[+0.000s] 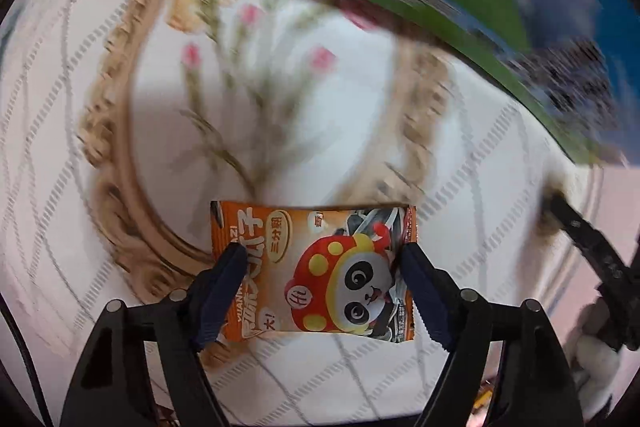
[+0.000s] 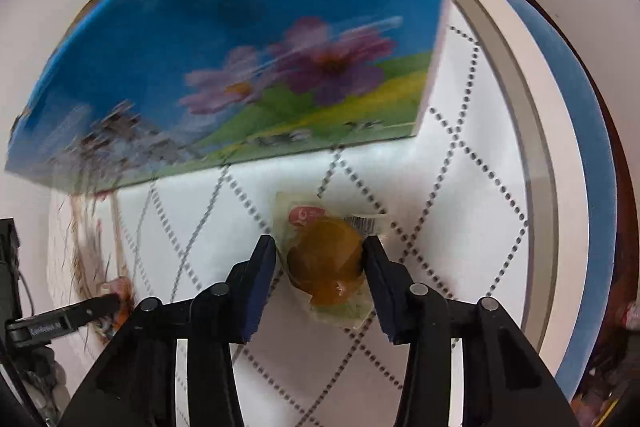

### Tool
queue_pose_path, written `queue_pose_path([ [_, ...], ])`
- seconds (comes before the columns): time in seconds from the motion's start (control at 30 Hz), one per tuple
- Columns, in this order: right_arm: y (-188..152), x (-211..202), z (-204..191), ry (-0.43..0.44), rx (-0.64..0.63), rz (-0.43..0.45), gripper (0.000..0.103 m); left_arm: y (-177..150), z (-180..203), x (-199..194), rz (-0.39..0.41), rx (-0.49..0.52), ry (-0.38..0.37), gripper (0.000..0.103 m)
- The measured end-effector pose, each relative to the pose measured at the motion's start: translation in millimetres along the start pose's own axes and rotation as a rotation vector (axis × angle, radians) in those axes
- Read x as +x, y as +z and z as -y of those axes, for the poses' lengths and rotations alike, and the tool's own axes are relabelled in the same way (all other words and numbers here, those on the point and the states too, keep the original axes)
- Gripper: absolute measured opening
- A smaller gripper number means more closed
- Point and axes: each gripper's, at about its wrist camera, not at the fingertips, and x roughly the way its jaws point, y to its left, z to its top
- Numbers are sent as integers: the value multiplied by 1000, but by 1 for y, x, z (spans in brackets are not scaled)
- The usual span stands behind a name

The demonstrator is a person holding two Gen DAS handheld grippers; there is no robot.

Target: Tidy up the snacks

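The left gripper (image 1: 322, 255) clamps the orange packet (image 1: 316, 273) by its side edges above the cloth (image 1: 460, 187). The right gripper (image 2: 320, 247) pinches the brown snack (image 2: 326, 259) in its clear wrapper. Both look light, crinkly and slippery, the brown one likely soft.

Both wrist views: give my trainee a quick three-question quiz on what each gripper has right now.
1. True or false: the left gripper is shut on an orange panda packet.
2. What does the right gripper hold: A) a clear-wrapped brown snack, B) a spoon, C) nothing?
3. What printed thing stands behind that snack?

Key: 1 true. 2 A. 3 A blue flowered box.
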Motion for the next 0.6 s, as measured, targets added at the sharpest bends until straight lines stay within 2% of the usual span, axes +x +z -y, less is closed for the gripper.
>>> queue_pose_path([
  [0.17, -23, 3, -15, 12, -92, -83, 48, -12, 20, -9, -10, 109, -13, 78],
  [0.23, -29, 3, -13, 13, -88, -94, 49, -15, 26, -18, -9, 138, -31, 78],
  [0.3, -31, 1, -15, 10, -93, -102, 49, -22, 36, -31, -18, 210, -44, 78],
  [0.33, -31, 0, -15, 13, -89, -107, 49, -27, 41, -33, -40, 259, -22, 78],
  [0.4, -28, -3, -10, 19, -86, -110, 49, -44, 52, -25, -99, 376, 105, 78],
  [0.47, -28, -6, -9, 16, -93, -108, 49, -58, 56, -11, -137, 446, 170, 78],
  [0.53, -28, -6, -12, 11, -93, -105, 49, -59, 52, 8, -154, 435, 219, 78],
  [0.6, -31, -4, -10, 9, -90, -103, 49, -52, 53, 19, -108, 385, 249, 78],
])
